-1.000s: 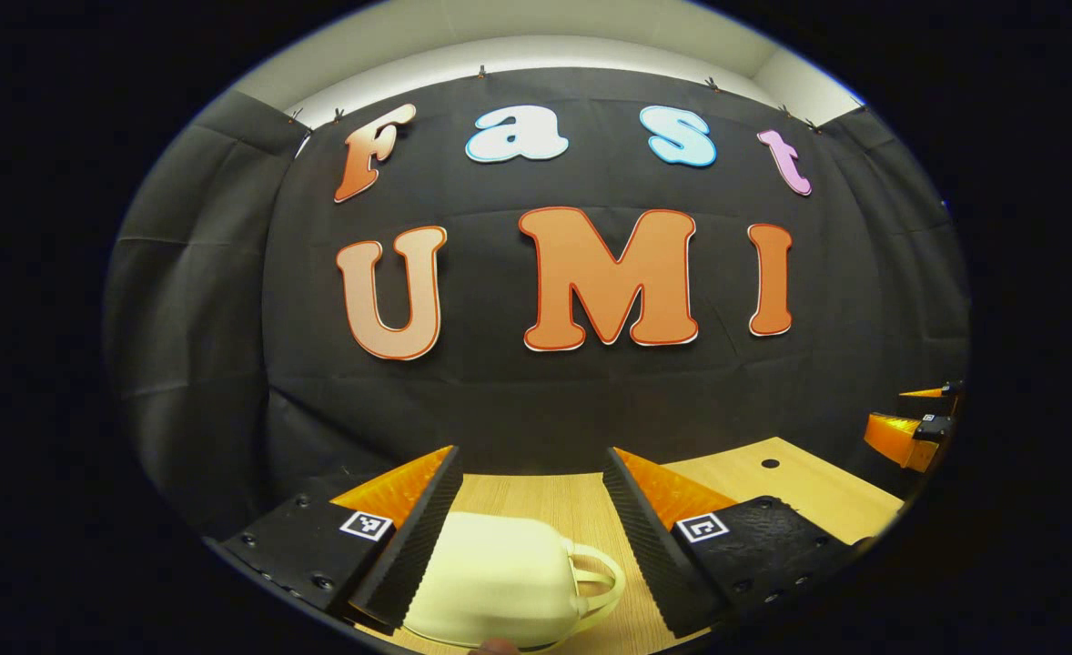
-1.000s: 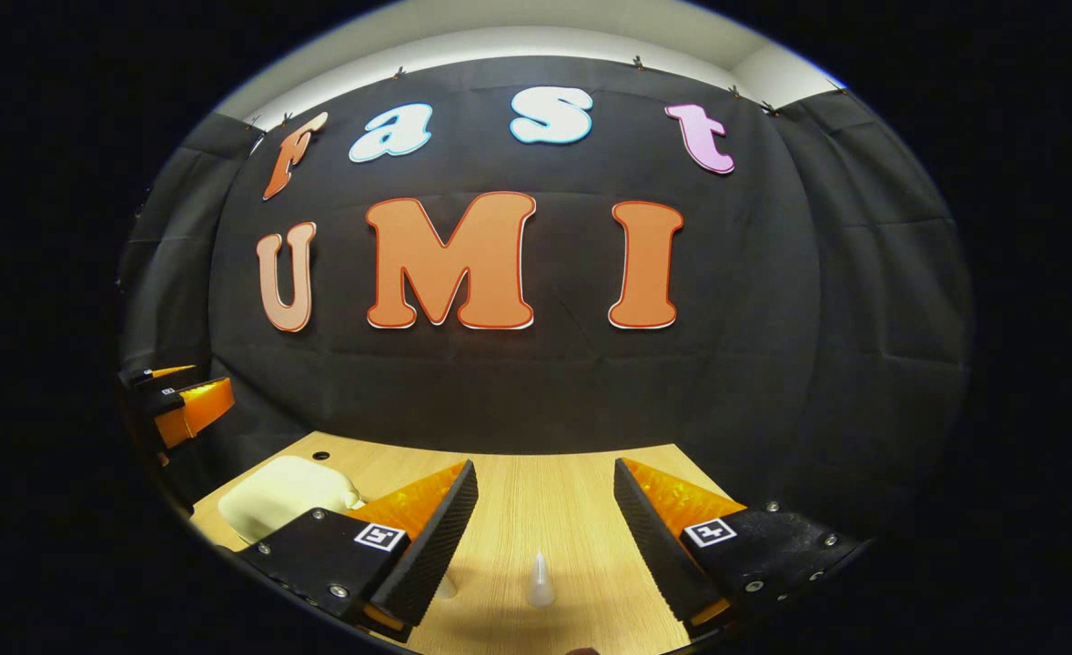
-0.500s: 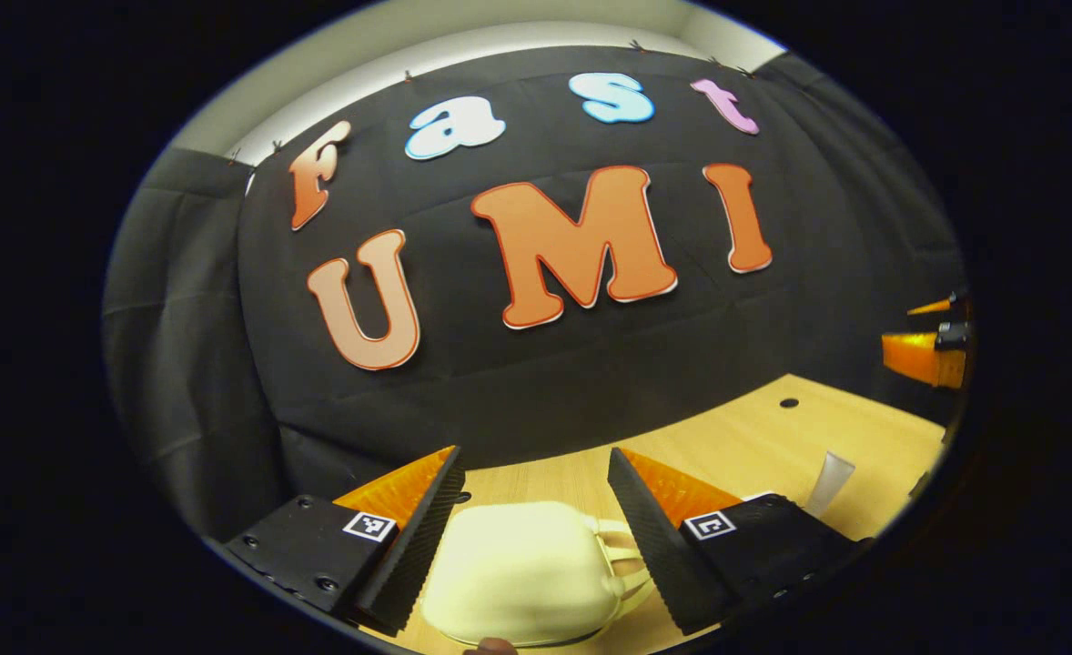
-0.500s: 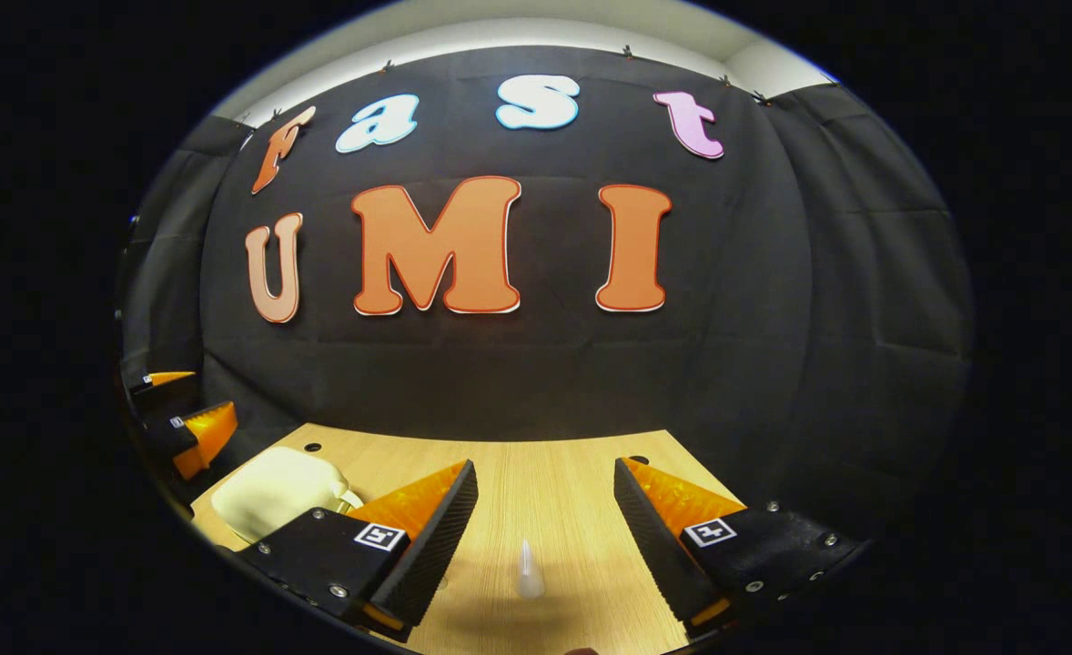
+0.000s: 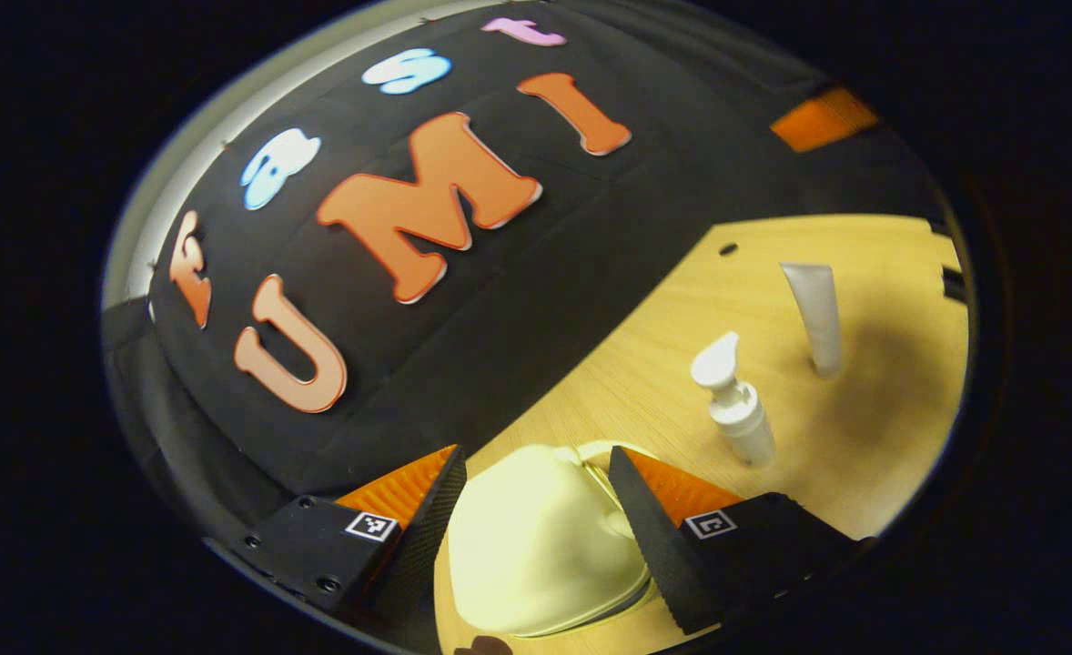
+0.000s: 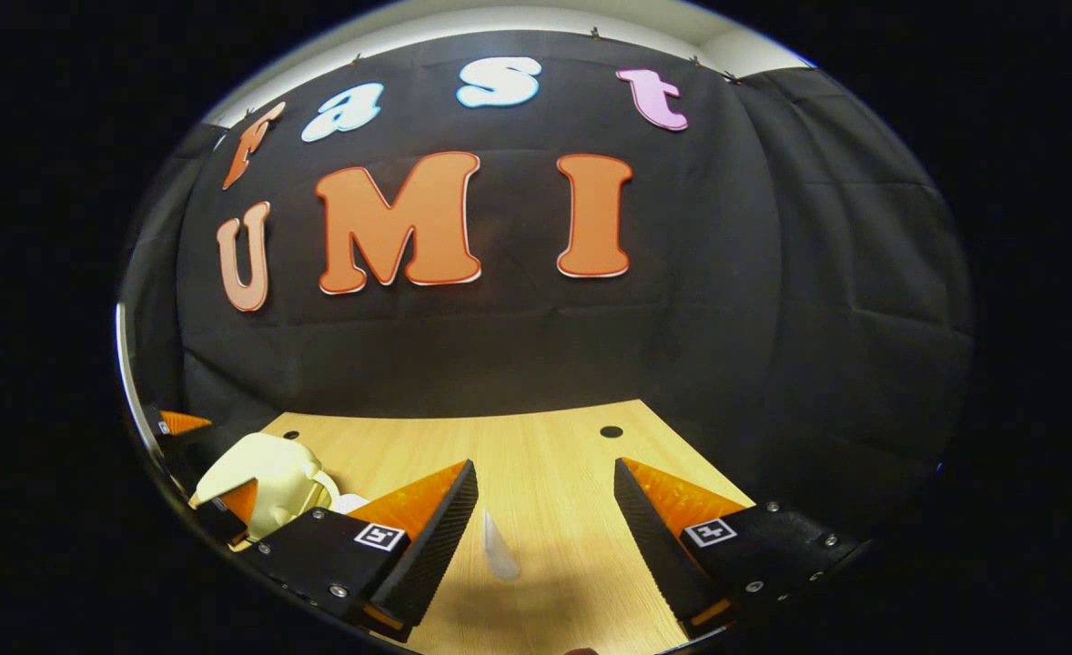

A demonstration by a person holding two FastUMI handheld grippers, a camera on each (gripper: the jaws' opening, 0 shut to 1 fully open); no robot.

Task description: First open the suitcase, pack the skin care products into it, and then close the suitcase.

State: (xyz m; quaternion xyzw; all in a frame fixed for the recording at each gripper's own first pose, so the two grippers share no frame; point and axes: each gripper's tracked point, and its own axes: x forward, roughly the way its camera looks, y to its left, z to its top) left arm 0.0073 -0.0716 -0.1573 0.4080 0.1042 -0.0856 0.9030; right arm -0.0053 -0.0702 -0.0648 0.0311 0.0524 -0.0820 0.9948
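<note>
Since the cream suitcase (image 5: 536, 537) is shut, the left gripper (image 5: 536, 537) straddles it with jaws spread, probably lining up to open it. Beyond it stand a pump bottle (image 5: 736, 405) and tube (image 5: 816, 314), mid-table toward the back edge. Right gripper (image 6: 545, 537) hangs open around the tube, not touching.

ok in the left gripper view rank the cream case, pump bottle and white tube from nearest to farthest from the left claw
1. Cream case: between the fingers of the left claw.
2. Pump bottle: upright on the table, off to the right.
3. White tube: standing beyond the pump bottle, farther right and farther back.
</note>
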